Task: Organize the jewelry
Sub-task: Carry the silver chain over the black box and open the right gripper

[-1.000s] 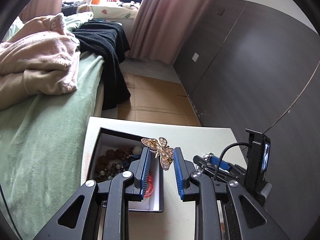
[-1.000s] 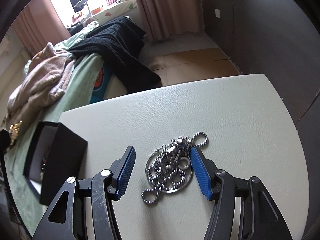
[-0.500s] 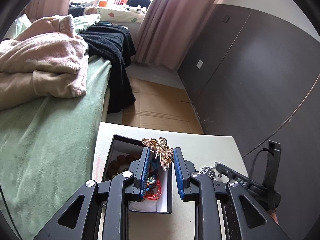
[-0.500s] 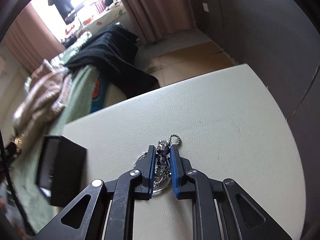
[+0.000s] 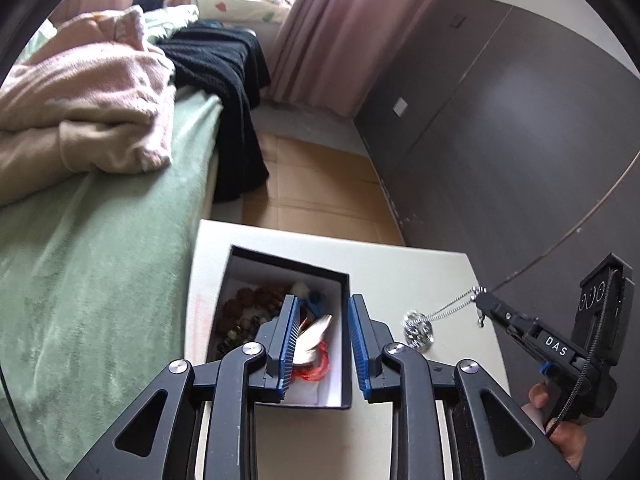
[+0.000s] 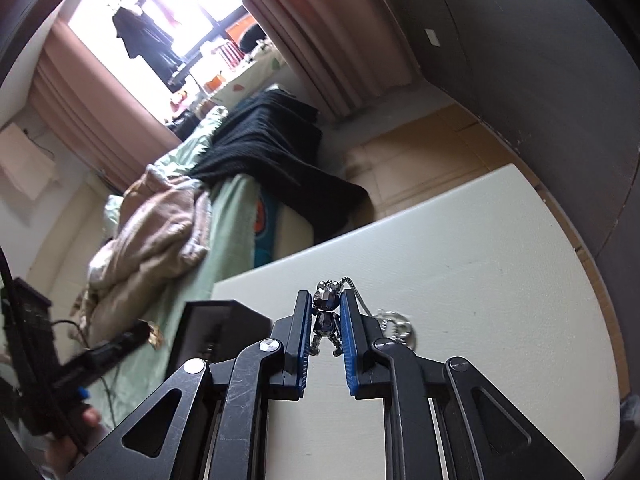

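Left claw (image 5: 323, 344) is opening above the black box (image 5: 345, 344), and a gold clip (image 5: 314, 338), released, is seen dropping among the beads. Right of the box, the right claw (image 6: 325, 322) is clamped on a silver figure pendant (image 6: 327, 312), its chain (image 5: 448, 307) trailing to the bench (image 6: 480, 300). Carrying it over the box is judged next.

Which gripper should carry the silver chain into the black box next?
Right. The right gripper is already shut on the silver chain's bear charm, chain trailing to the table. The left gripper is opening over the black box, gold piece dropping.
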Available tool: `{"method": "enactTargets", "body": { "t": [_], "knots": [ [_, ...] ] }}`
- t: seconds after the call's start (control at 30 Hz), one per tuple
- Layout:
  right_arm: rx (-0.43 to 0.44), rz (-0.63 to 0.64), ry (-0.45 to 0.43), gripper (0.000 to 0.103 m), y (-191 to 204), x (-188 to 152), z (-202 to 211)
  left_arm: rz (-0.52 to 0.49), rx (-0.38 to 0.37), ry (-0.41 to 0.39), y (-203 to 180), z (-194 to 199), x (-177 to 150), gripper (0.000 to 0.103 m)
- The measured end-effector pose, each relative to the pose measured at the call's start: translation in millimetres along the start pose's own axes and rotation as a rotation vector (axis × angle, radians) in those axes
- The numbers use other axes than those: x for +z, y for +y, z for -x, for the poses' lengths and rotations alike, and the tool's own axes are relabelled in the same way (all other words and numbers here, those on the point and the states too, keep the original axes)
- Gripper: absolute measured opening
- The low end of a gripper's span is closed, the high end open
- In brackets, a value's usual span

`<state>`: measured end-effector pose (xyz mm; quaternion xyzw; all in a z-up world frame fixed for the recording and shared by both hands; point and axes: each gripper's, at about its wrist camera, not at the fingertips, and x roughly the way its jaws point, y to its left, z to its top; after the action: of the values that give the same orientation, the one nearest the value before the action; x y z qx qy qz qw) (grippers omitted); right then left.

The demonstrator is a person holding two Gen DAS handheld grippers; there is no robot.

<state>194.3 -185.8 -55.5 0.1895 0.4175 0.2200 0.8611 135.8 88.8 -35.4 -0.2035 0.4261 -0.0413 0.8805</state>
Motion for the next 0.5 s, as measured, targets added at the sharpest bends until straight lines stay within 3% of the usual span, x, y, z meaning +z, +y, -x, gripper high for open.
{"method": "enactTargets", "body": {
  "t": [0.1, 0.13, 0.5],
  "knots": [
    [0.019, 0.013, -0.016, 0.015, 9.8, 1.5, 2.6, 0.019, -0.008, -0.008, 4.6, 3.8, 1.3, 0.062],
    [0.023, 0.014, -0.019, 0.015, 11.6, 2.0, 3.6, 0.031, -0.008, -0.021, 6.9, 7.3, 2.1, 0.064],
    [0.088, 0.063, -0.078, 0.015, 48.4, 12.4, 29.1, 0.065, 0.008, -0.092, 23.0, 38.2, 12.0, 0.071]
  ]
}}
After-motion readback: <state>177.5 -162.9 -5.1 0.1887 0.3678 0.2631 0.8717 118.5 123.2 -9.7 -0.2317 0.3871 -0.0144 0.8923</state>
